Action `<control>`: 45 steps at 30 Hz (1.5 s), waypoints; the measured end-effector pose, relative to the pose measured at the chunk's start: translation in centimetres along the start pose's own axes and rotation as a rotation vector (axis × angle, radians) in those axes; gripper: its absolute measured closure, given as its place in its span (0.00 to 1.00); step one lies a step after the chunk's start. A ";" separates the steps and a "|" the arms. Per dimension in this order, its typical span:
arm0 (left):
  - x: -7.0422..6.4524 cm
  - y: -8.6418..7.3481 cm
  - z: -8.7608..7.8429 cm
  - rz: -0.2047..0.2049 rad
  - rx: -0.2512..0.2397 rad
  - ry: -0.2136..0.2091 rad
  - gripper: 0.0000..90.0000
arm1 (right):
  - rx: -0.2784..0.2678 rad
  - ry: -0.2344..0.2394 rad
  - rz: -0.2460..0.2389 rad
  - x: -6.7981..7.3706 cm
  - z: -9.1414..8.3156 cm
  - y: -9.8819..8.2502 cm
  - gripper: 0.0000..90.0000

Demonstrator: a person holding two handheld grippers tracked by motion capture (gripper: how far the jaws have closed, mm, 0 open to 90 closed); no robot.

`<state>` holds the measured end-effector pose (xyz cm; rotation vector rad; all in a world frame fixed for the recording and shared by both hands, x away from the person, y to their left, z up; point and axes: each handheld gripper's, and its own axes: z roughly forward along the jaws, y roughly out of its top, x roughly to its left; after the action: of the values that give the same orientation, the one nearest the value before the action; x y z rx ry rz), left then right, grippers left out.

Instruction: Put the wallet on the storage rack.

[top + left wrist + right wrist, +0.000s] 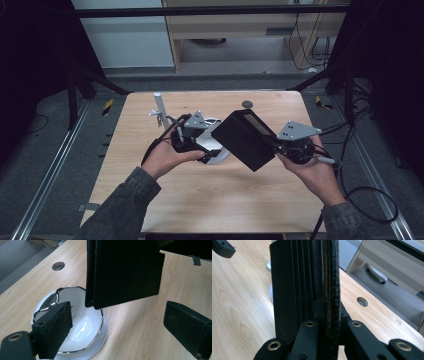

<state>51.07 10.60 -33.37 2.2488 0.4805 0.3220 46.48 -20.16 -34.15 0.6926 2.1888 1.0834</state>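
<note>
The black leather wallet (246, 138) is already clamped in the right gripper (280, 145) and held lifted above the chrome-rimmed white bowl (50, 302), while the left gripper (120, 332) is held apart, empty; placement is judged left.

High view overhead; tool views close, sharing the wallet (122, 272)

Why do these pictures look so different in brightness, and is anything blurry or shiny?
High view: dim, dark surroundings, only the table lit. Left gripper view: brighter; the white bowl shows glare on its chrome rim, and the near jaws look soft. Right gripper view: the black wallet, clamped in the right gripper, sits close and dark; the shelf behind is blurred.
</note>
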 end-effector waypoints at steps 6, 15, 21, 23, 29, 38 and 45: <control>0.4 -0.4 -0.8 -0.015 -0.015 0.003 0.10 | -0.019 0.021 -0.022 1.0 0.5 0.5 0.94; 1.2 -0.8 -0.8 -0.039 -0.041 -0.023 0.13 | -0.052 0.059 -0.047 2.1 0.9 1.3 0.94; 1.4 -0.5 0.0 -0.029 -0.038 -0.052 0.21 | -0.074 0.074 -0.050 2.5 0.9 1.4 0.94; 1.3 -0.3 0.3 -0.027 -0.035 -0.066 0.24 | -0.080 0.076 -0.055 2.5 0.9 1.4 0.94; 1.2 0.2 1.2 -0.019 0.026 -0.141 0.45 | -0.094 0.088 -0.058 2.7 0.8 1.2 0.94; 0.8 1.3 1.0 -0.049 0.092 -0.206 0.89 | -0.087 0.076 -0.047 3.1 1.7 -1.0 0.90; 0.1 3.8 -0.3 -0.023 0.151 -0.104 0.89 | -0.023 0.096 0.007 4.5 3.3 -3.6 0.36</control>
<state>51.91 8.57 -30.30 2.3902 0.4895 0.1605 45.01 -17.35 -39.94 0.6509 2.2521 1.1652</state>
